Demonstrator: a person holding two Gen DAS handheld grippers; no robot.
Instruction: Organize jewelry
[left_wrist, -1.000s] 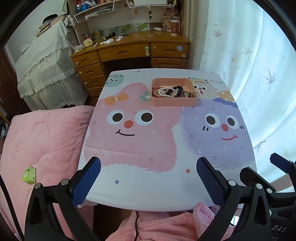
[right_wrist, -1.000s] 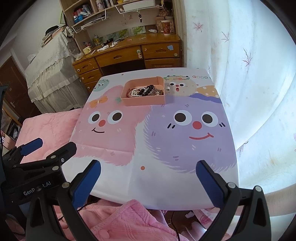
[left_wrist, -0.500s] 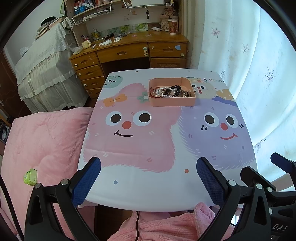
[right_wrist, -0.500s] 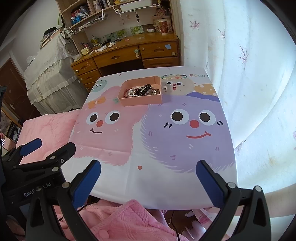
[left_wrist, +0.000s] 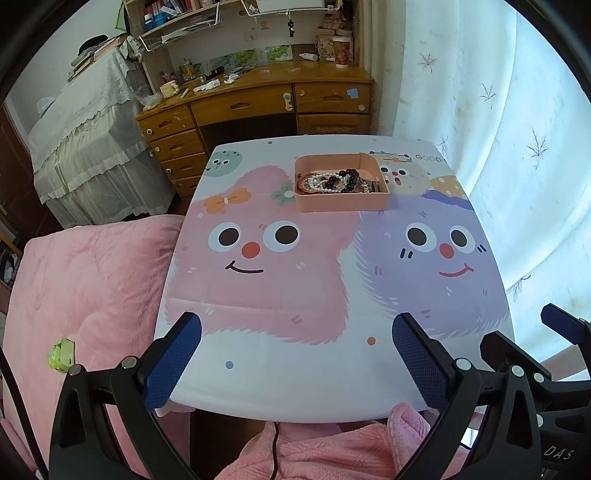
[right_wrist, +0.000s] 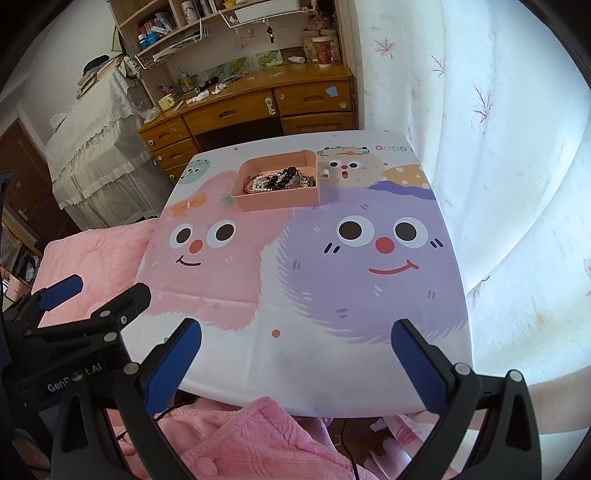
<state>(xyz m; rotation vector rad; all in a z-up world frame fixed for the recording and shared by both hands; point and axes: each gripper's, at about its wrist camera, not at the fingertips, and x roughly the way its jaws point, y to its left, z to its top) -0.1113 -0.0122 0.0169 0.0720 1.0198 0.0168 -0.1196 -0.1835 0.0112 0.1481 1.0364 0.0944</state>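
Hovering over the near edge of the cartoon-printed table (left_wrist: 295, 376), the left gripper (left_wrist: 297, 334) and right gripper (right_wrist: 295, 334) both gape wide and hold nothing. At the far side sits the pink tray (left_wrist: 341, 203), heaped with pearl strands (left_wrist: 317, 181) and dark beads (left_wrist: 349, 176). These likely handle light, limp and slippery, snagging easily; pinching one exposed loop seems safest. The tray's near wall hides the lower pile, and clasps are too small to make out.
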